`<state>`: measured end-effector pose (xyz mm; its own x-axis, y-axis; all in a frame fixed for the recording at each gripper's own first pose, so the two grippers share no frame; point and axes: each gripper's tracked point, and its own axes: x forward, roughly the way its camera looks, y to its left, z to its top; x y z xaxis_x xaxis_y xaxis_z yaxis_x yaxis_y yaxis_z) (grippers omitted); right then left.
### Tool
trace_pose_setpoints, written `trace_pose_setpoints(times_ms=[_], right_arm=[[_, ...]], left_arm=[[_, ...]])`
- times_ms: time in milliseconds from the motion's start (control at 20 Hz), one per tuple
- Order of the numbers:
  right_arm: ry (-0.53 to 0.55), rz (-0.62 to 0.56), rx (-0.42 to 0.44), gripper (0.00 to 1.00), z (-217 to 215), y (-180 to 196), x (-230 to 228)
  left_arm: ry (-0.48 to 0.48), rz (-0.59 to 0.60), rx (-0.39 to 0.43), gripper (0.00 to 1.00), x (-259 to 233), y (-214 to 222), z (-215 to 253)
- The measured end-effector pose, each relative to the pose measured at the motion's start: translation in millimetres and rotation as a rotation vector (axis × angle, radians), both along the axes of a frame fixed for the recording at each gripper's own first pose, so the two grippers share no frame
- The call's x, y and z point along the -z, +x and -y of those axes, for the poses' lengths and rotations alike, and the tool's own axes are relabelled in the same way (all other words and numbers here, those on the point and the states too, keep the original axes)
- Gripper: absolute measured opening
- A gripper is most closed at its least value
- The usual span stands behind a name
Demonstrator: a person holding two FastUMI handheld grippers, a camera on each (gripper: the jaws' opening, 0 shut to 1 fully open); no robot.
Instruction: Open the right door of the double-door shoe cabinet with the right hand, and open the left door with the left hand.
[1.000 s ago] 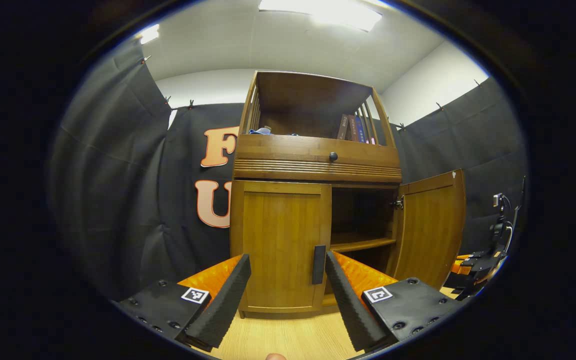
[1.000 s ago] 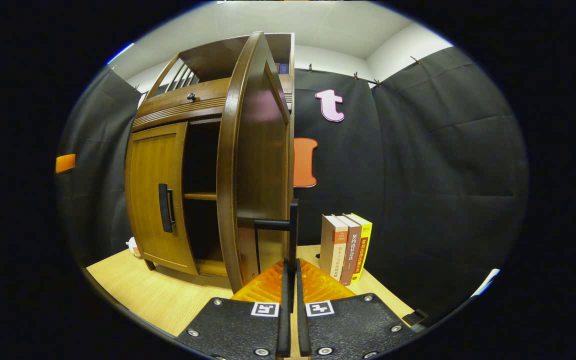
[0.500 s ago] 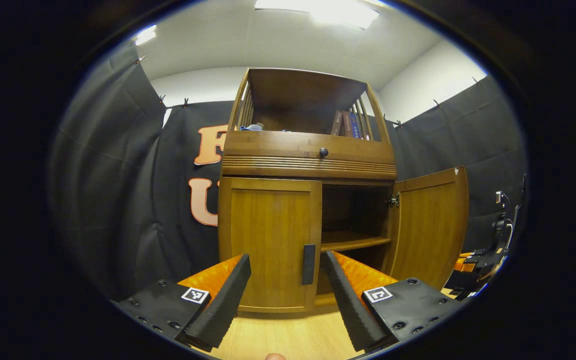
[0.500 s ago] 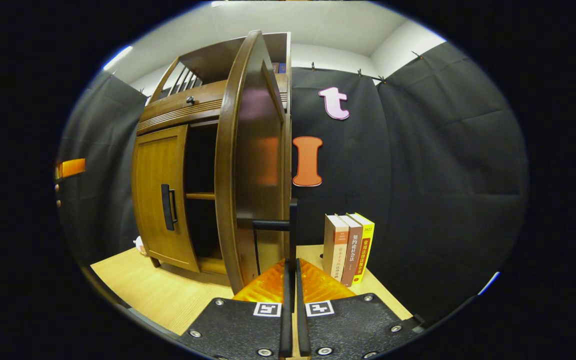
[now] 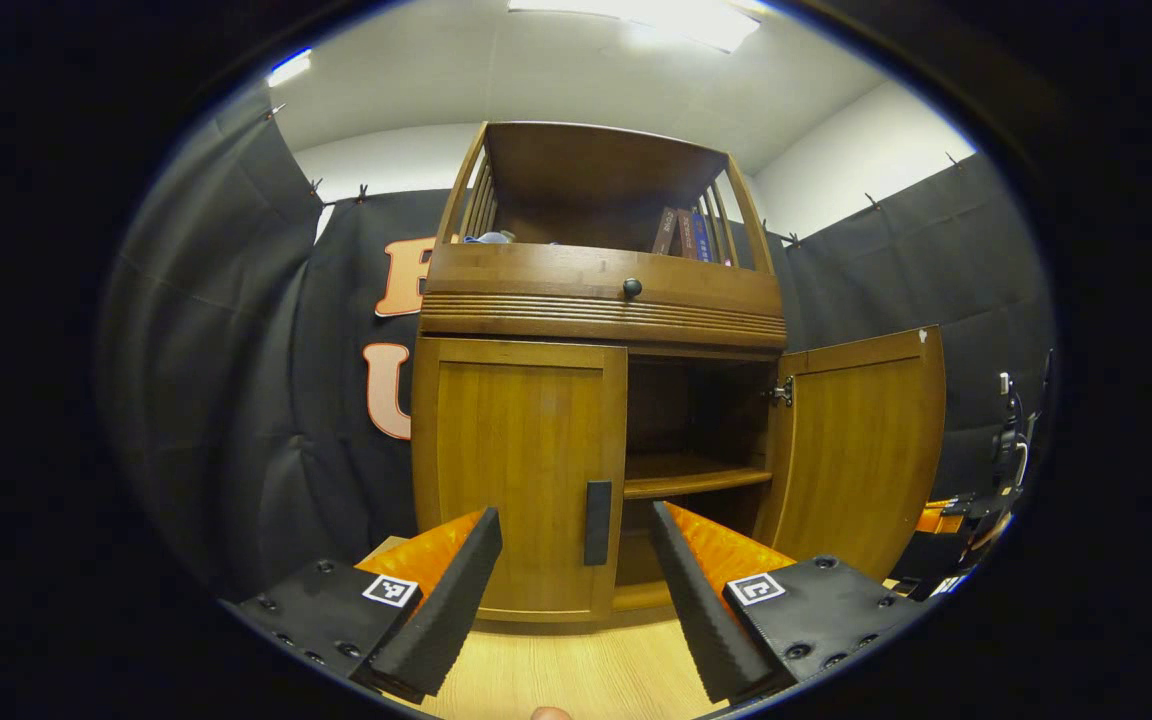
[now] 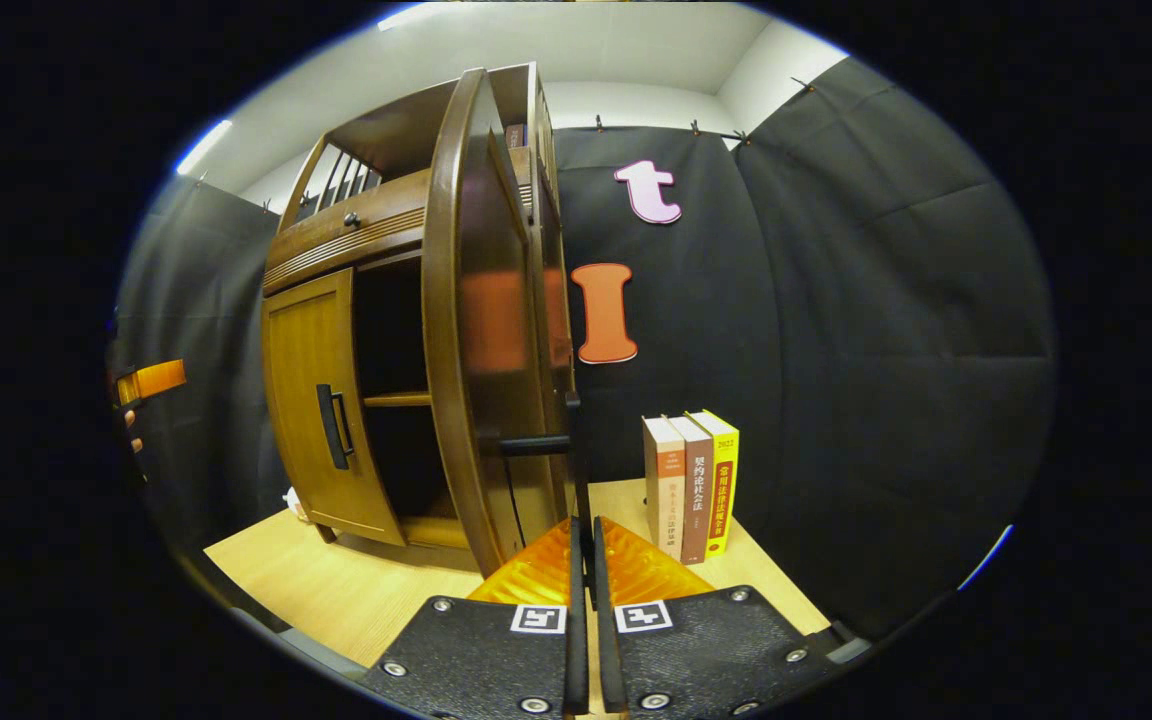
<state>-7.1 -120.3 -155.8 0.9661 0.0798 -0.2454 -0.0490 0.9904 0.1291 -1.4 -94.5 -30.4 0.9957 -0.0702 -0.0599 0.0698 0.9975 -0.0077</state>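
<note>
The wooden shoe cabinet stands ahead in the left gripper view. Its left door is closed, with a black handle at its inner edge. My left gripper is open and short of that handle, which lines up between its fingers. The right door stands swung open, and the shelf inside is bare. In the right gripper view the right door is edge-on, and my right gripper is shut on its black handle. The left door shows beyond.
Three upright books stand on the light wooden tabletop, just right of the open door. Books and a blue item sit in the cabinet's top shelf. A drawer with a round knob is above the doors. Black cloth walls surround.
My left gripper has come closer to the cabinet, and the left door's handle now sits centred between its fingers. The right door has swung a little wider with my right gripper on its handle.
</note>
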Motion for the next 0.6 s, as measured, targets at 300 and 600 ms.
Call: trace_pose_setpoints(times_ms=[300,600], right_arm=[[-0.07,0.042,0.069,0.15,19.5,-17.2,-18.9],[-0.119,0.077,0.14,0.54,26.6,-32.7,-43.1]], left_arm=[[-0.006,-0.026,0.032,0.98,13.3,16.0,17.3],[-0.061,-0.078,0.052,0.94,40.4,45.8,26.6]])
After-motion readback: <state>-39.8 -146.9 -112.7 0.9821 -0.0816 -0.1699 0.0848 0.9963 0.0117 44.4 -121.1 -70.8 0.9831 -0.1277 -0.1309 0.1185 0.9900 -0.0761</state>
